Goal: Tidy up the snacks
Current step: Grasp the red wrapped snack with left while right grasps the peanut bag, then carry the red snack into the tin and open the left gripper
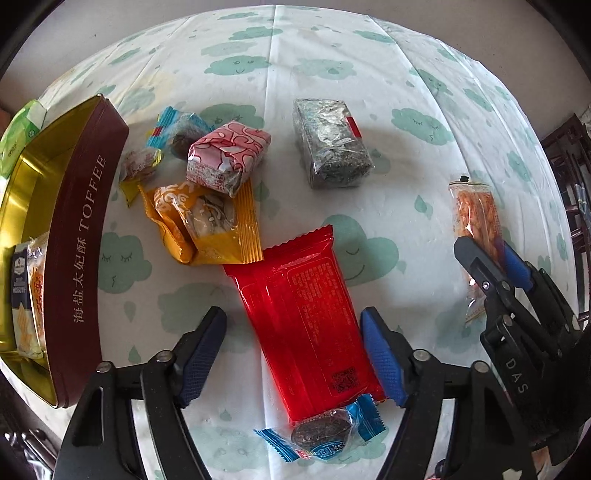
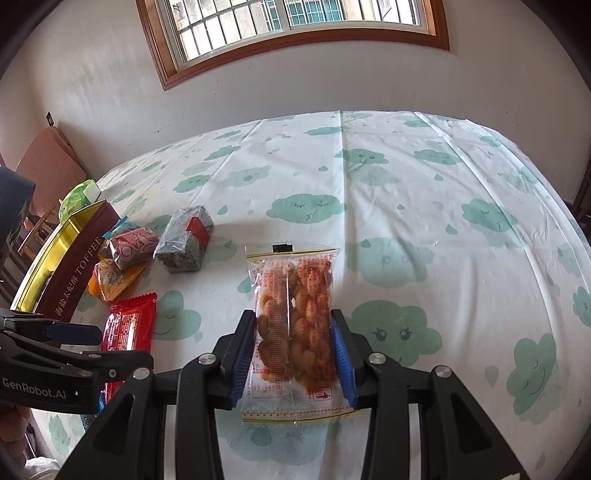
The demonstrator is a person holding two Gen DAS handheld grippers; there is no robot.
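Observation:
A red foil packet [image 1: 306, 317] lies flat on the cloud-print tablecloth [image 1: 369, 74]. My left gripper [image 1: 293, 358] straddles it from above; the right pad touches its edge, the left pad stands clear, so the gripper is open. My right gripper [image 2: 293, 354] is shut on a clear packet of coated peanuts [image 2: 295, 314], which also shows at the right in the left wrist view [image 1: 476, 214]. The brown toffee tin [image 1: 85, 240] stands open at the left with a few packets inside.
Loose snacks lie near the tin: a pink wrapped block [image 1: 227, 158], a dark foil block [image 1: 332, 144], an orange packet [image 1: 207, 225], small candies [image 1: 138, 166] and a blue-wrapped candy [image 1: 321, 432]. A green packet [image 1: 16, 140] sits behind the tin. A wall and window [image 2: 295, 22] rise past the table's far edge.

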